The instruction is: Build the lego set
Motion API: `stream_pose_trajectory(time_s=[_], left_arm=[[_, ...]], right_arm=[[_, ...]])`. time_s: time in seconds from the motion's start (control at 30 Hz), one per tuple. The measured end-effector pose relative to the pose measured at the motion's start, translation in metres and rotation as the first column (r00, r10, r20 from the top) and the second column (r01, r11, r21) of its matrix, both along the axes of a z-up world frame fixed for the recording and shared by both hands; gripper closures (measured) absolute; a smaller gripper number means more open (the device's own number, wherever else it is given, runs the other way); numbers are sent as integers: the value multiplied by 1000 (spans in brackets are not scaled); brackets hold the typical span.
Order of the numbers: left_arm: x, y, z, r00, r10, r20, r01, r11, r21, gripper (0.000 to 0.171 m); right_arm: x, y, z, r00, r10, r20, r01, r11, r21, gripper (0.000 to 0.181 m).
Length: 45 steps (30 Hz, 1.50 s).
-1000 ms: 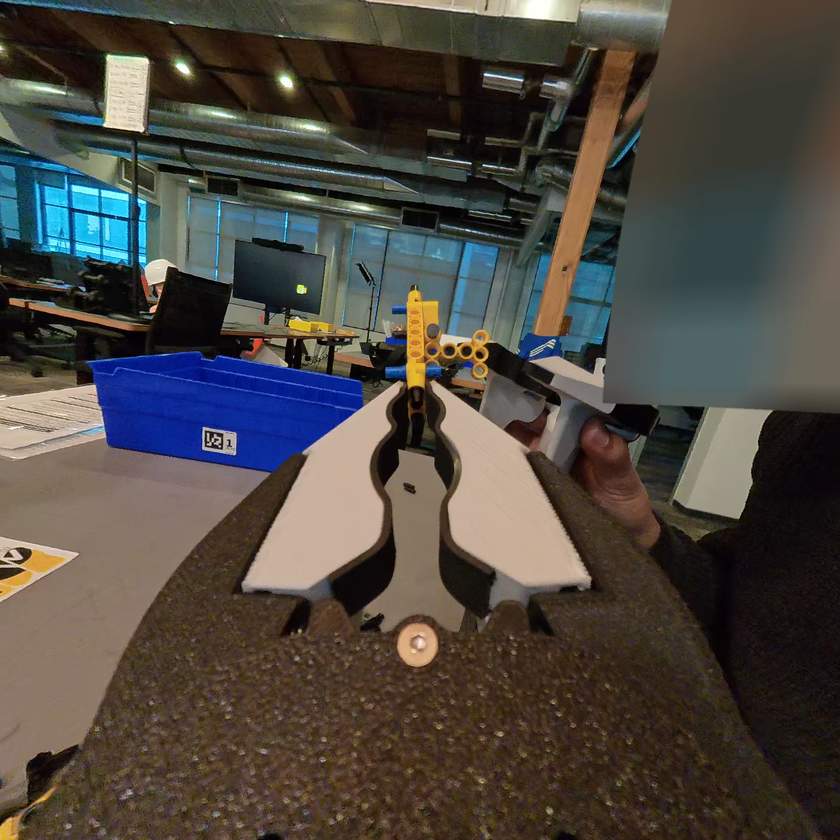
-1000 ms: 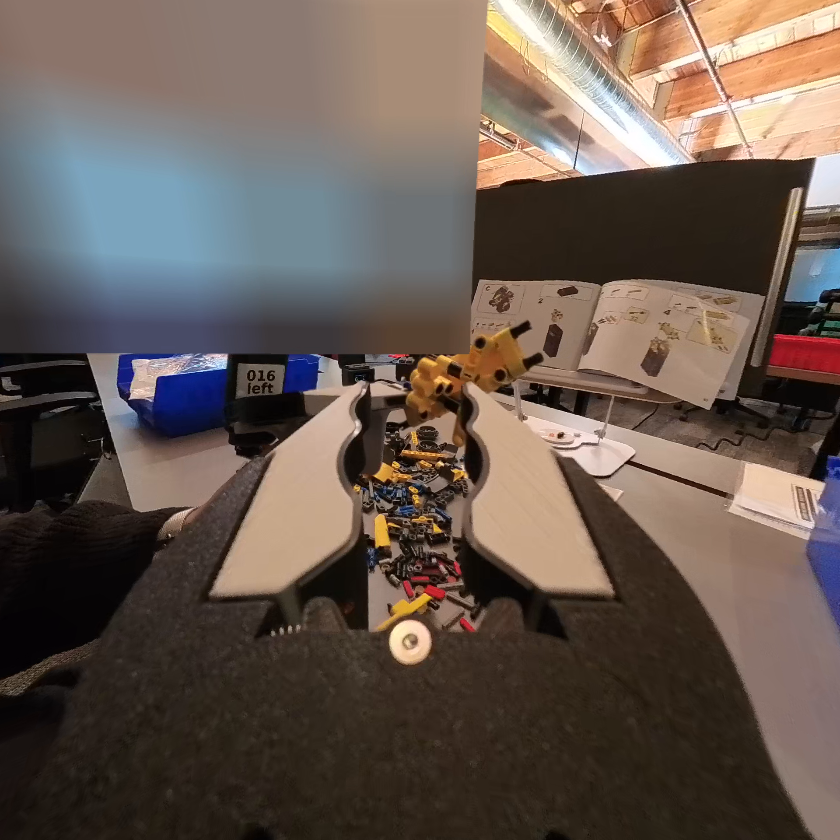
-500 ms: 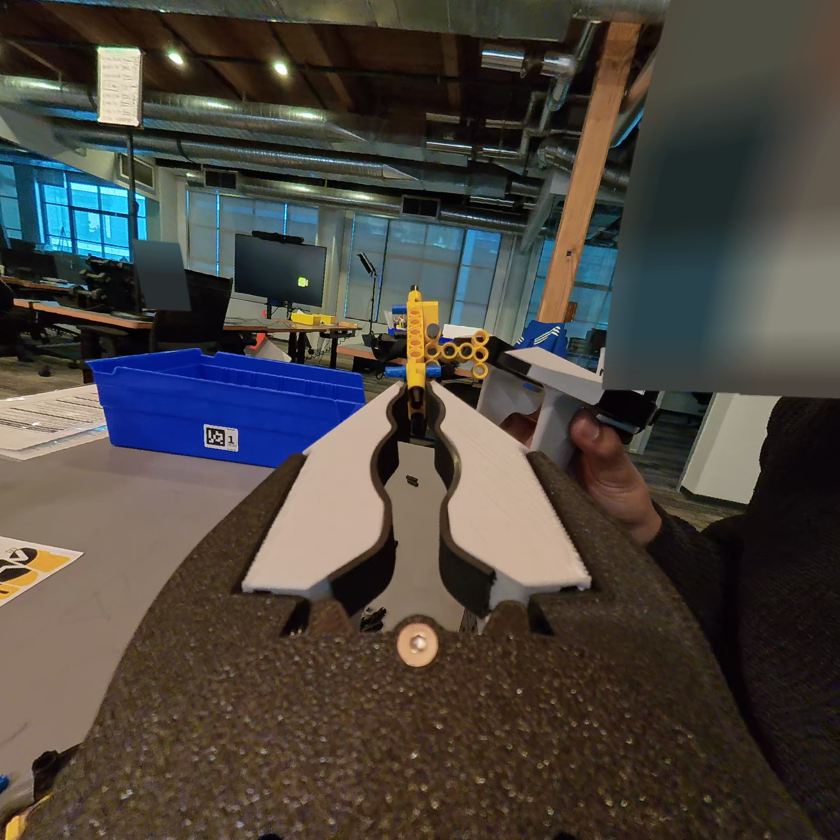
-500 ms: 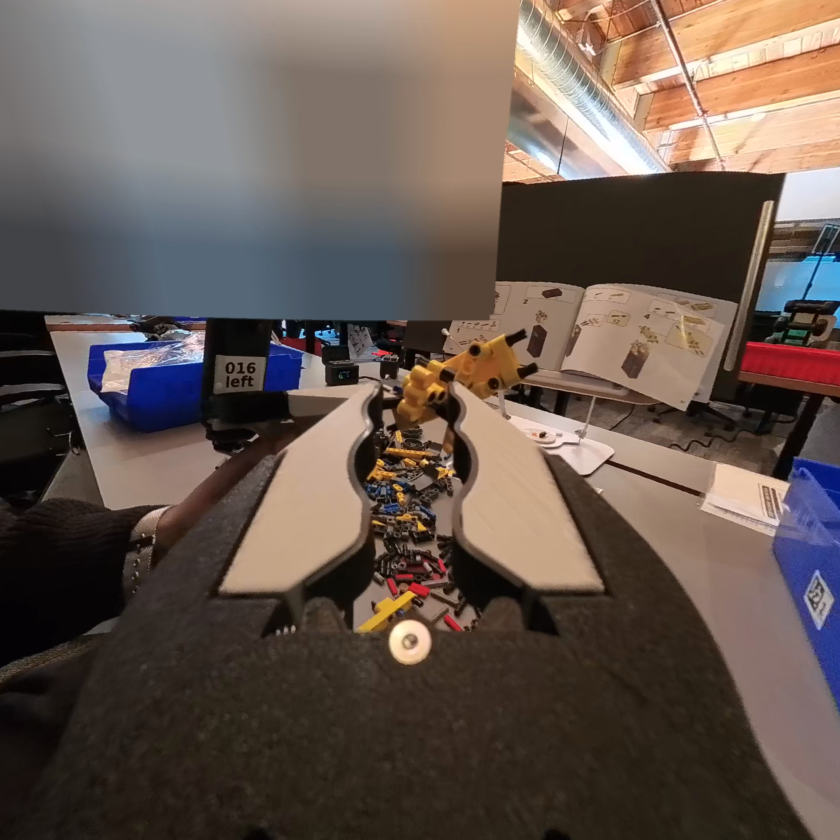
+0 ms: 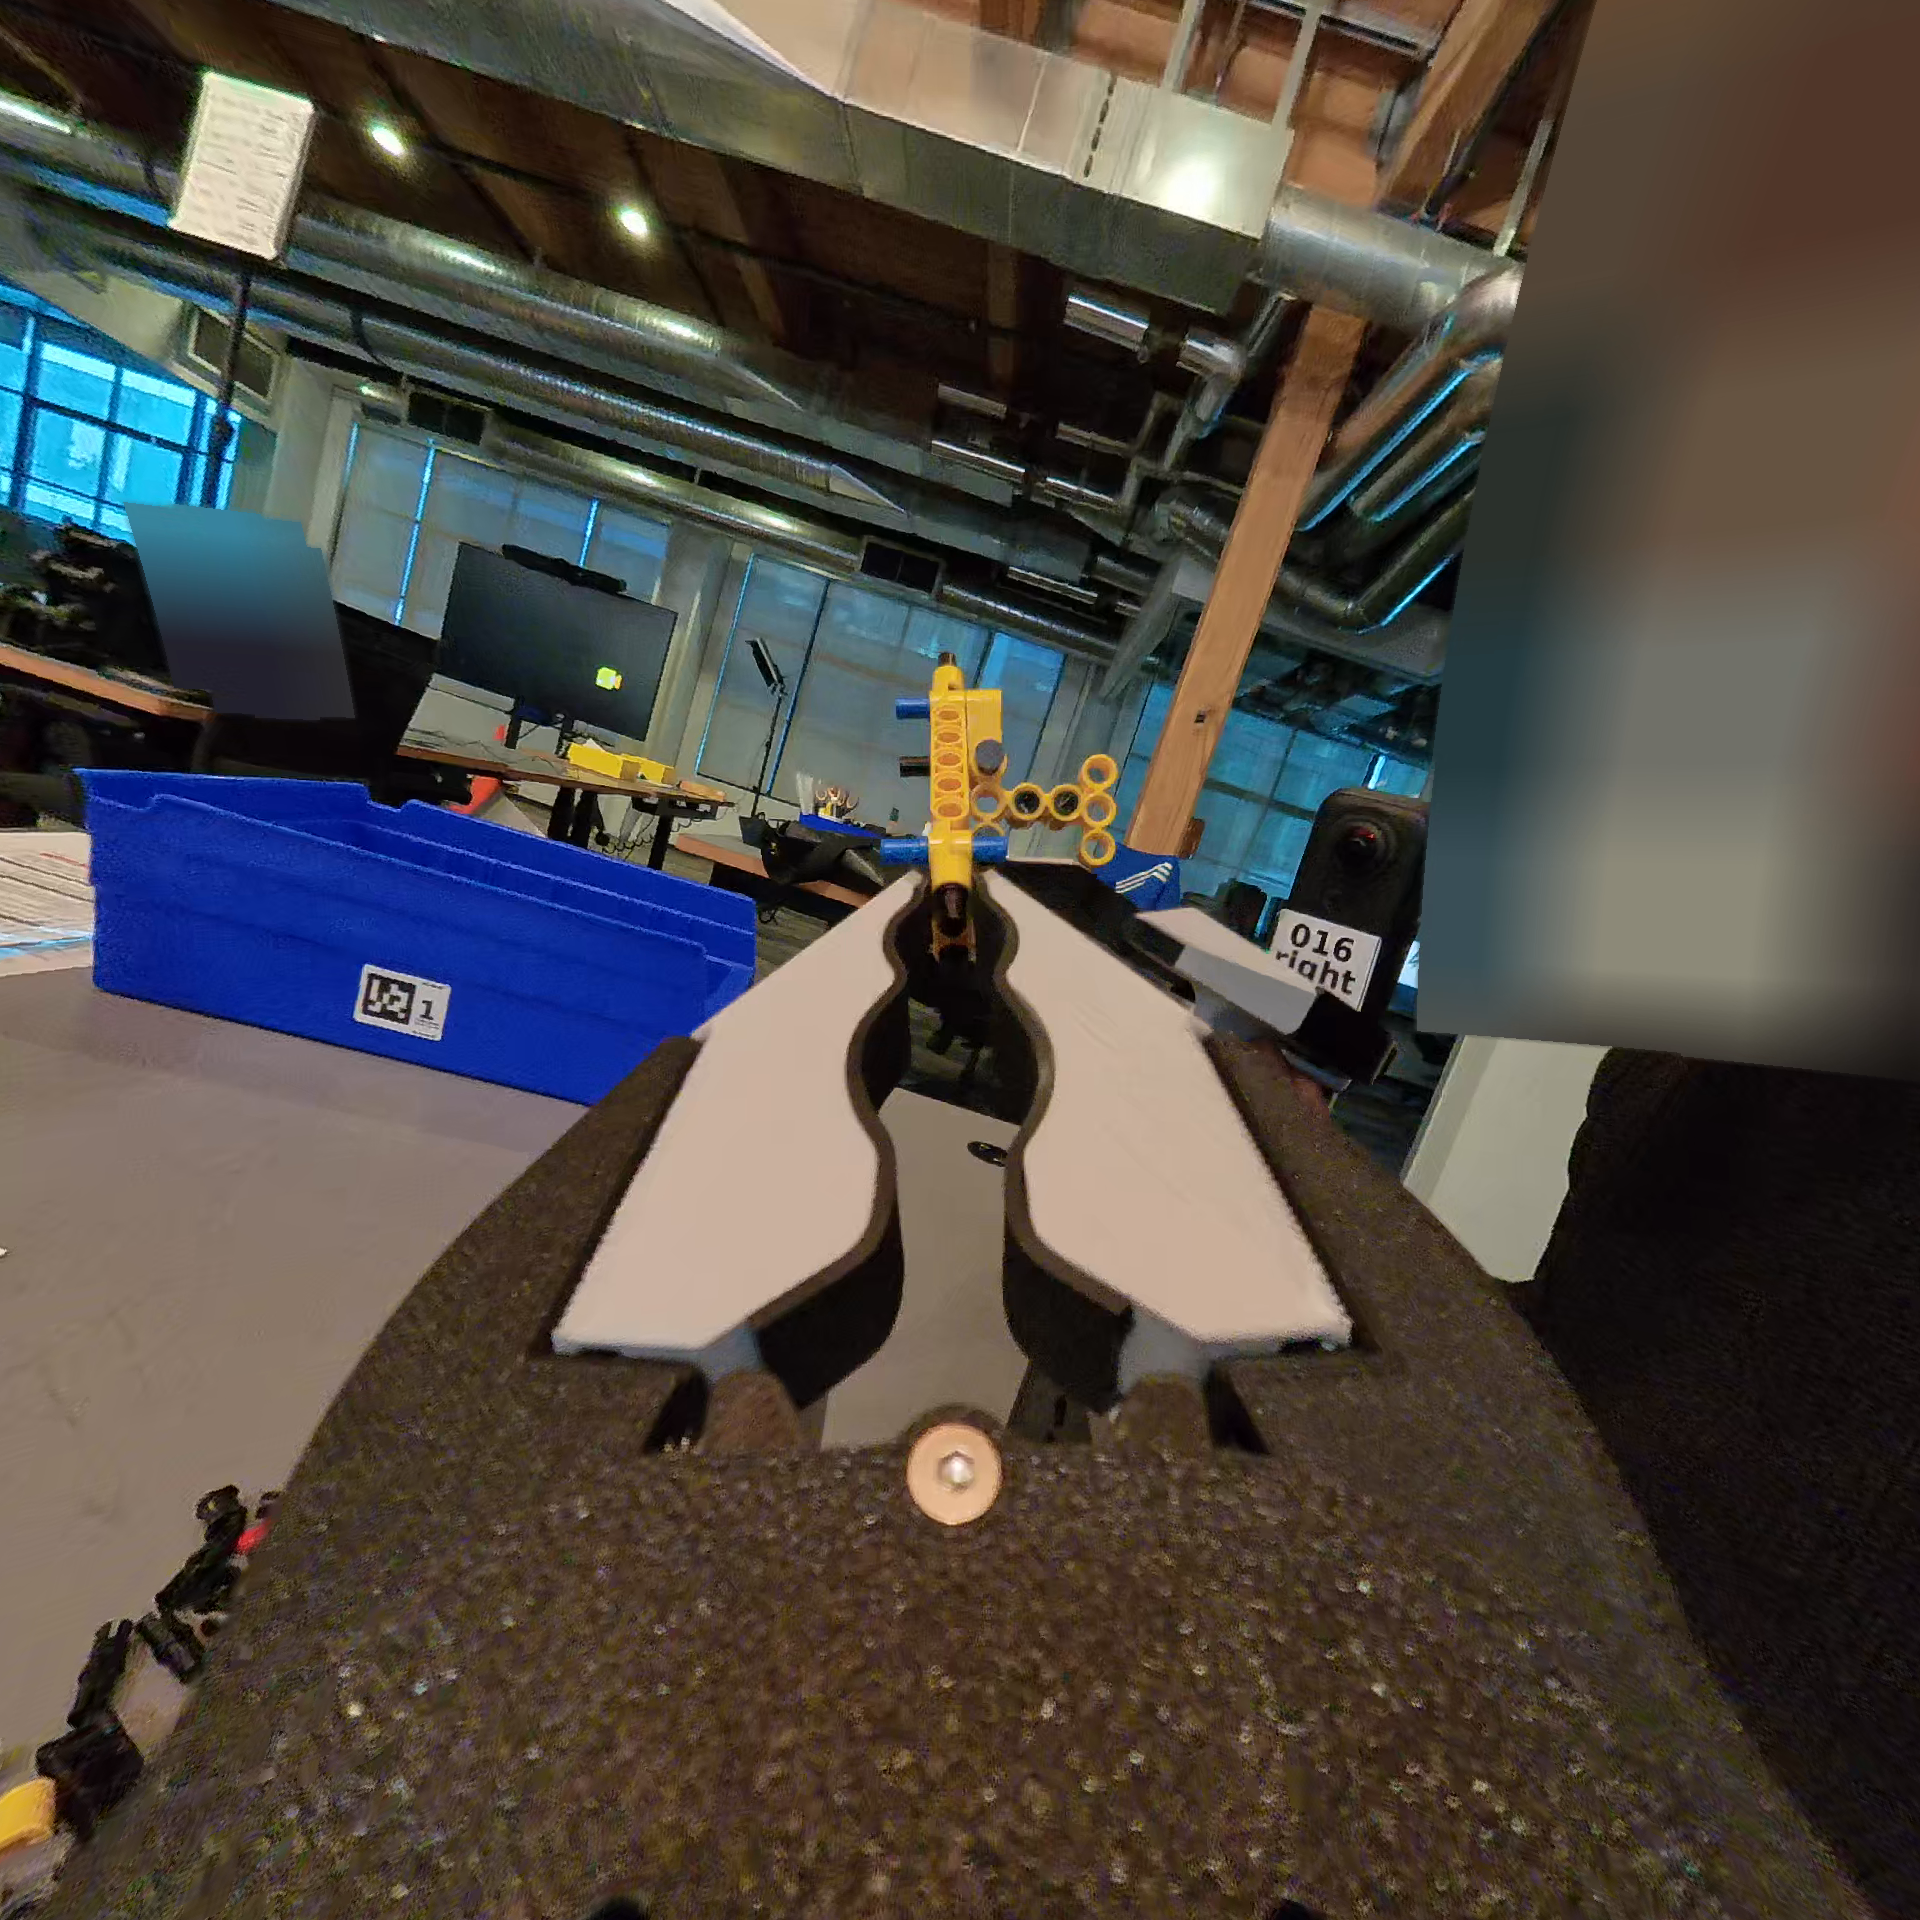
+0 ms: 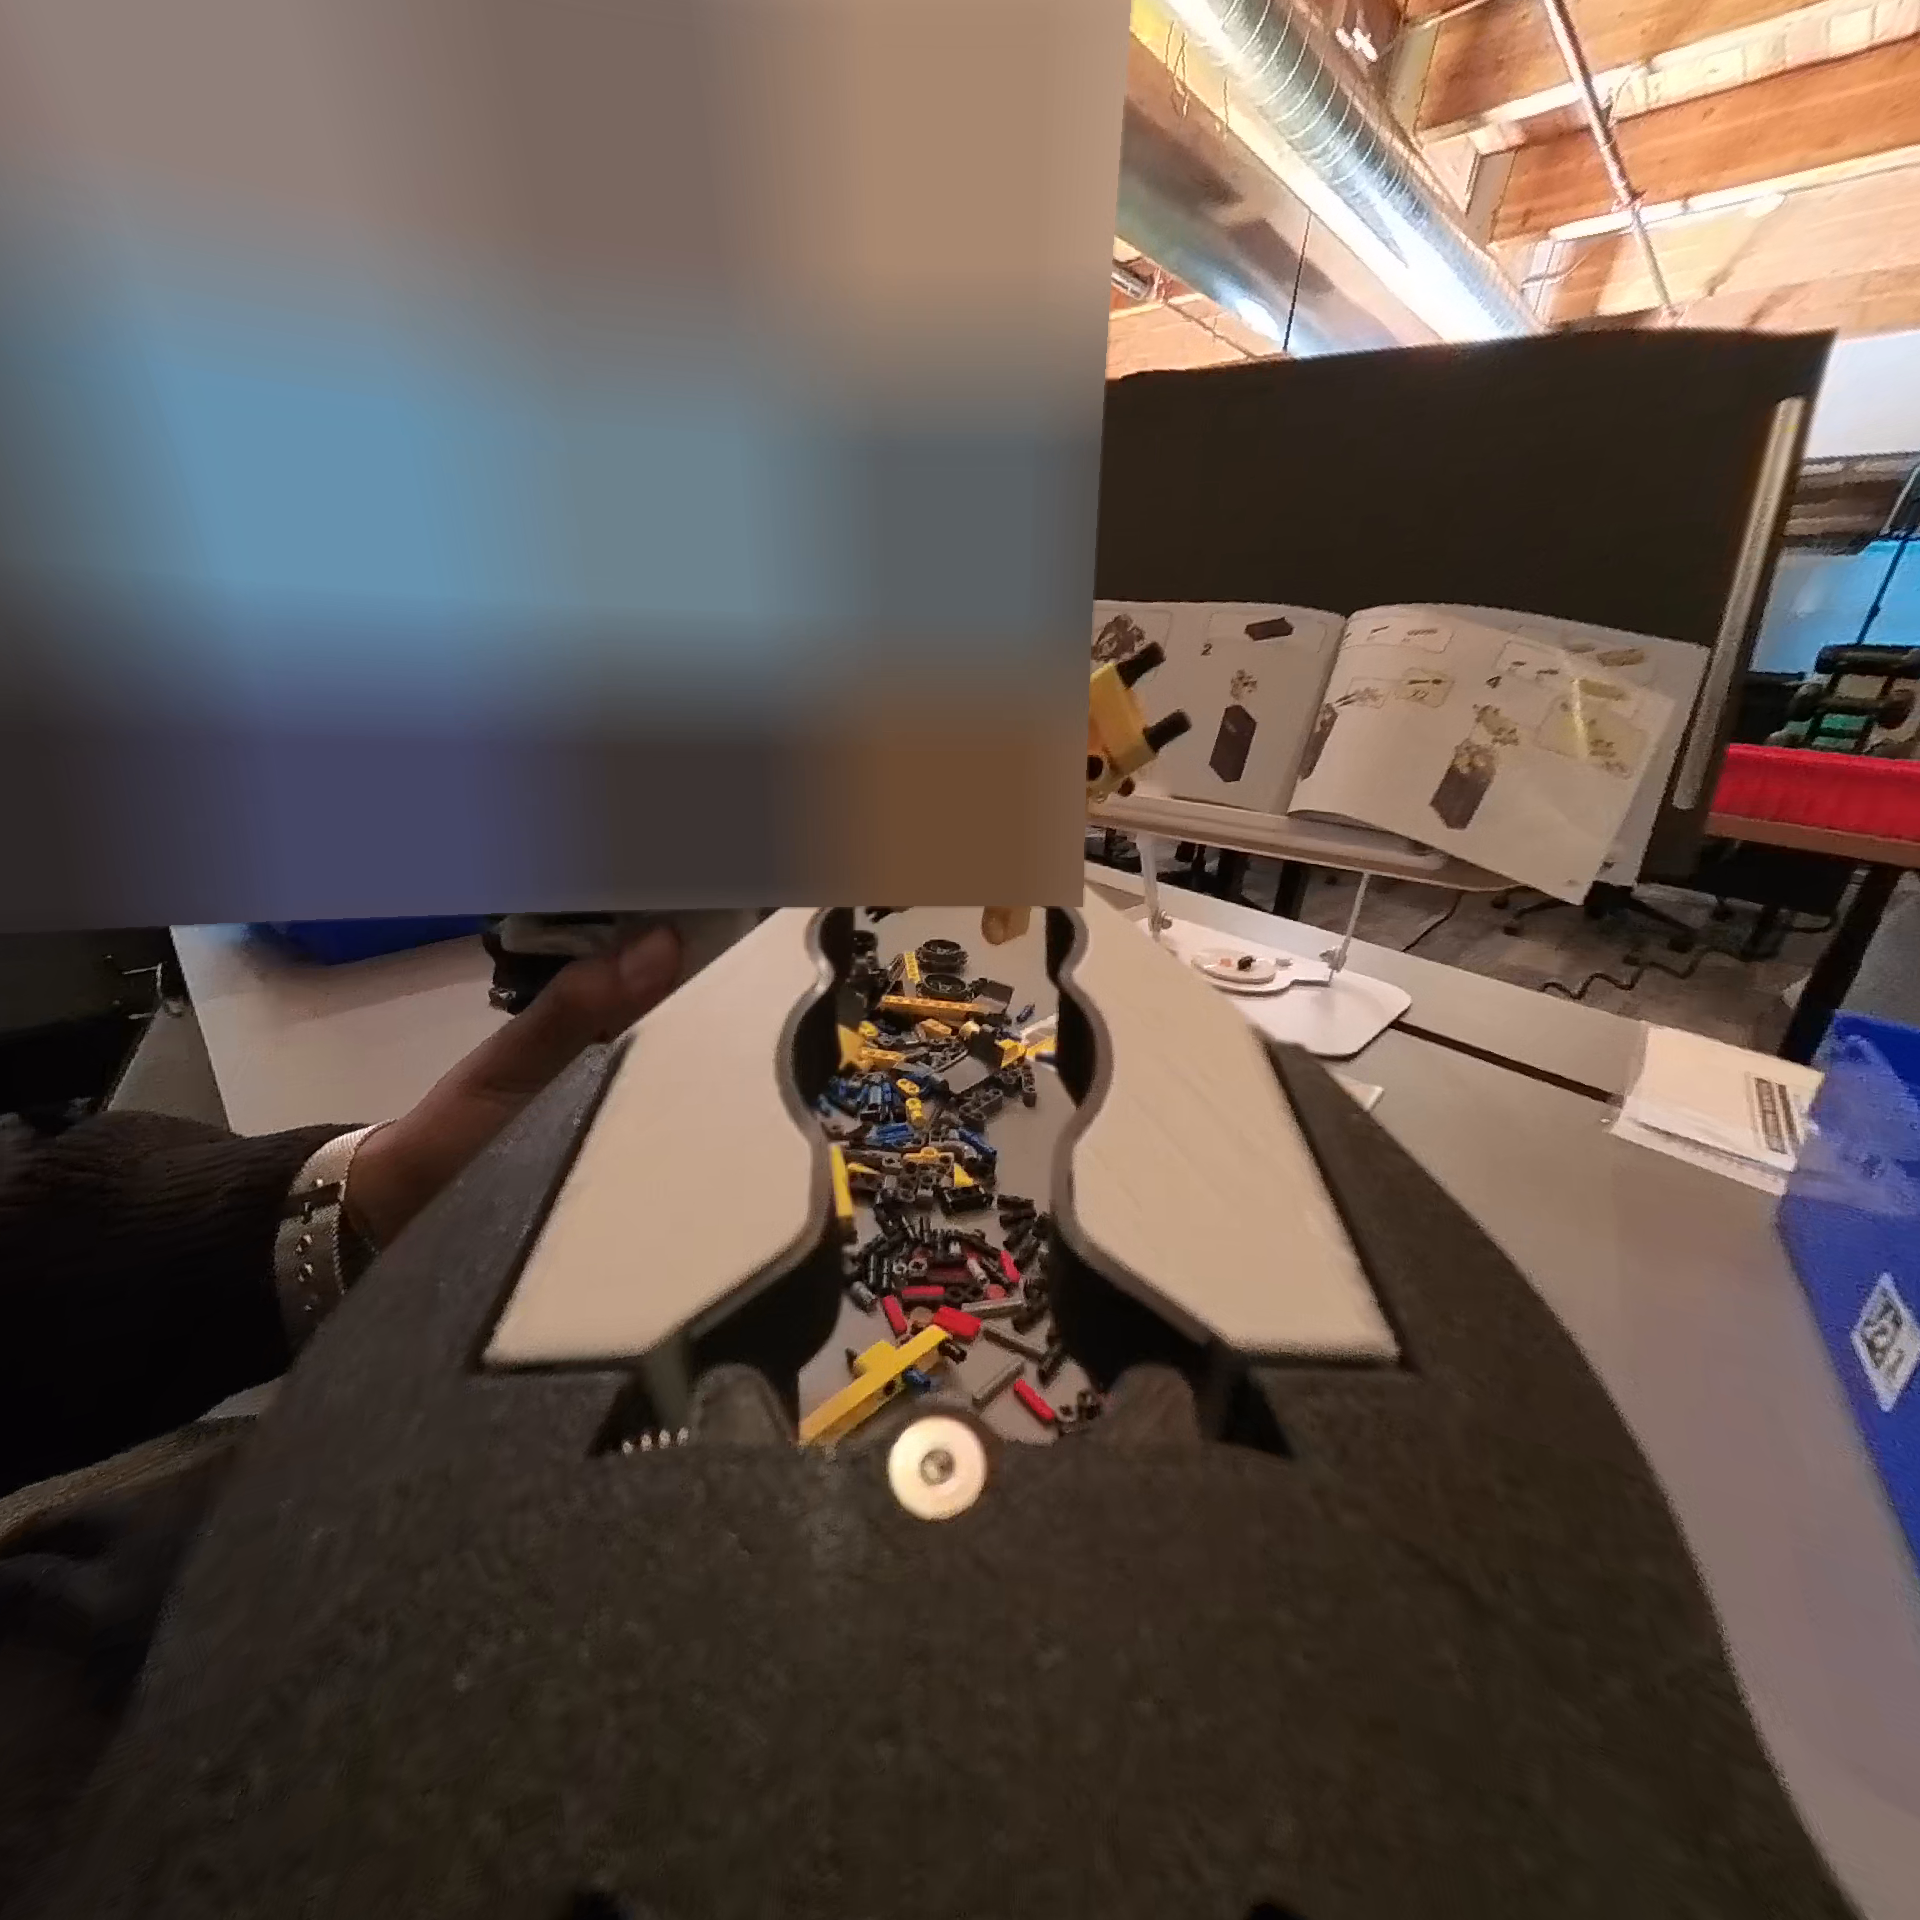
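Note:
My left gripper (image 5: 951,883) is shut on the lower end of a yellow beam assembly (image 5: 948,769) with blue pins and a yellow holed arm pointing right, held up in the air. In the left wrist view my right gripper (image 5: 1226,956) sits lower right of the assembly and apart from it. In the right wrist view my right gripper (image 6: 940,925) has its jaws apart with nothing between them; a blur patch covers the tips. The assembly (image 6: 1117,727) shows above and right of it, partly behind the patch. A hand (image 6: 582,997) holds the left gripper.
A pile of loose yellow, black, blue and red pieces (image 6: 935,1143) lies on the grey table (image 5: 260,1195) below my right gripper. An open instruction booklet (image 6: 1455,748) stands on a stand behind. Blue bins stand at the left (image 5: 416,935) and at the right edge (image 6: 1860,1247). The left gripper's tips are roughly 4 cm from the right gripper's.
My right gripper has opened, let go of the yellow assembly and drawn back and down from it. My left gripper still holds the assembly and has tilted upward.

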<state>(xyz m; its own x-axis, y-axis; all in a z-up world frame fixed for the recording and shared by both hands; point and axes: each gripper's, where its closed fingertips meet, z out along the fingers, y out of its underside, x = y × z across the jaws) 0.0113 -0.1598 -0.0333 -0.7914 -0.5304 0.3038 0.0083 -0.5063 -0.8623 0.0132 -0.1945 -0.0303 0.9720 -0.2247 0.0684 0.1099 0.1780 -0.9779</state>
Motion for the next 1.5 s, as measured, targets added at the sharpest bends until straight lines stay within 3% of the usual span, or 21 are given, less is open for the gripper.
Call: stream_pose_trajectory(time_s=[0.73,1.5], left_arm=[[-1,-9,-4,999,-32,-11,32,999,32,165],[5,-6,-8,997,81,-6,-80,991,109,165]], right_arm=[[-7,6,-2,999,39,6,-39,999,2,141],[-2,7,-7,1000,14,-22,-15,1000,-10,139]])
